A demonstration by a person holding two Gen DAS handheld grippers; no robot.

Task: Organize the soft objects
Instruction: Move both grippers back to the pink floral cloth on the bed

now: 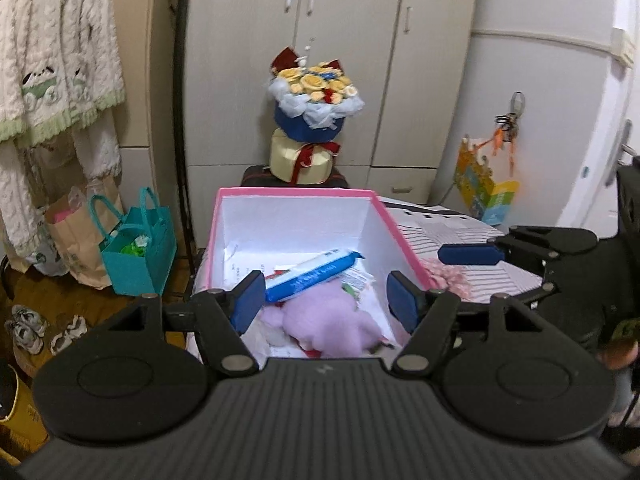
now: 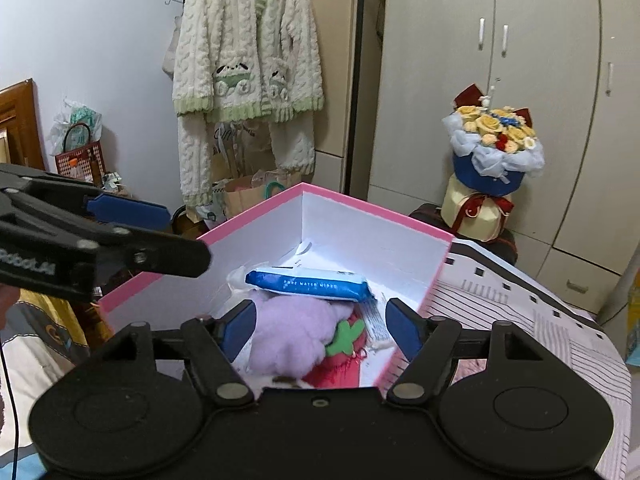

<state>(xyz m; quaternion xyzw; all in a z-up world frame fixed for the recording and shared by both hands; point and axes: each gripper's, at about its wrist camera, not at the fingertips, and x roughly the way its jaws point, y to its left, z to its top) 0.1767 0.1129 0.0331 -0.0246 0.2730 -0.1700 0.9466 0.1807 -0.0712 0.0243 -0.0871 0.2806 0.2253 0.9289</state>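
A pink-rimmed white box [image 1: 394, 228] [image 2: 368, 208] stands open on a striped bedsheet [image 2: 520, 320]. Inside lie a purple plush [image 1: 332, 322] [image 2: 288, 340], a red plush with a green top [image 2: 344, 354] and a blue pack of wet wipes [image 1: 316, 272] [image 2: 308, 284]. My left gripper [image 1: 326, 302] hovers open above the purple plush, touching nothing. My right gripper [image 2: 322, 330] is open over the same plush, its pads clear of it. Each view shows one blue finger of the other gripper, the right one's finger [image 1: 470, 254] and the left one's finger [image 2: 128, 208]. A pink fluffy item [image 1: 448, 280] lies on the sheet beside the box.
A flower bouquet [image 1: 316, 100] on a cream round box stands behind the pink box, before a grey wardrobe [image 1: 340, 20]. A teal bag [image 1: 138, 248] and paper bag sit on the floor at left. A knit cardigan [image 2: 248, 48] hangs on the wall.
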